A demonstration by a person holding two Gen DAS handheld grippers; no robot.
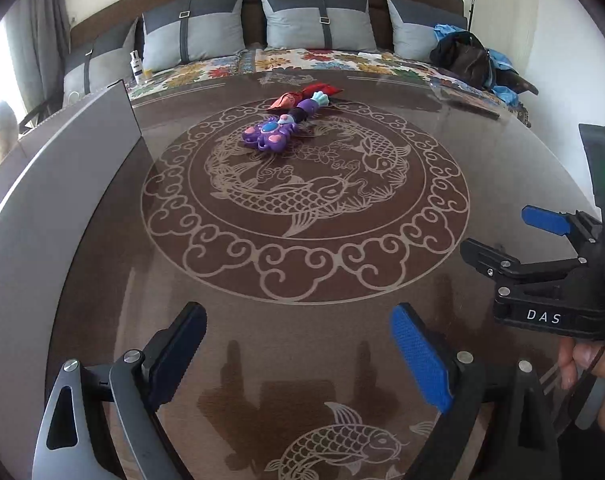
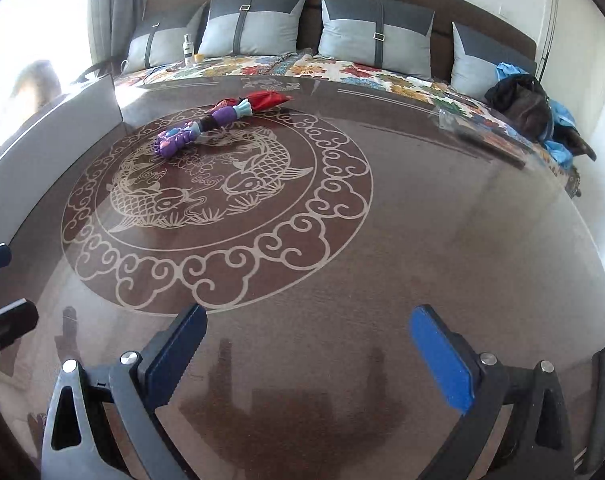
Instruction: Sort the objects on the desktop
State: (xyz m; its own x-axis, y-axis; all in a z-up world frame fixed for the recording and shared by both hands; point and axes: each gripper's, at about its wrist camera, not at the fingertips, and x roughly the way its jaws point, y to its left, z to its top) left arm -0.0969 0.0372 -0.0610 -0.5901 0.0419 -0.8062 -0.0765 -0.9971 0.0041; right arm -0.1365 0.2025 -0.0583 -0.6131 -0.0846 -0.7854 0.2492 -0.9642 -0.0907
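Judging purple toy (image 1: 269,134) light, rigid, slick; we grip narrow middle. Left gripper (image 1: 298,354) and right gripper (image 2: 308,354) wide, empty.

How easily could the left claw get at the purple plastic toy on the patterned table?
Probably yes: the left claw is open and empty, with bare patterned table leading to the purple plastic toy. A red cloth bundle crowds only its far end.

A purple toy (image 1: 267,135) with pink and blue buttons lay flat on the worktop (image 1: 382,340), on the far part of the round fish design. A light blue, shell-shaped end (image 1: 321,99) pointed away from the cameras. Just behind it, touching, lay a red and orange packet (image 1: 304,95).
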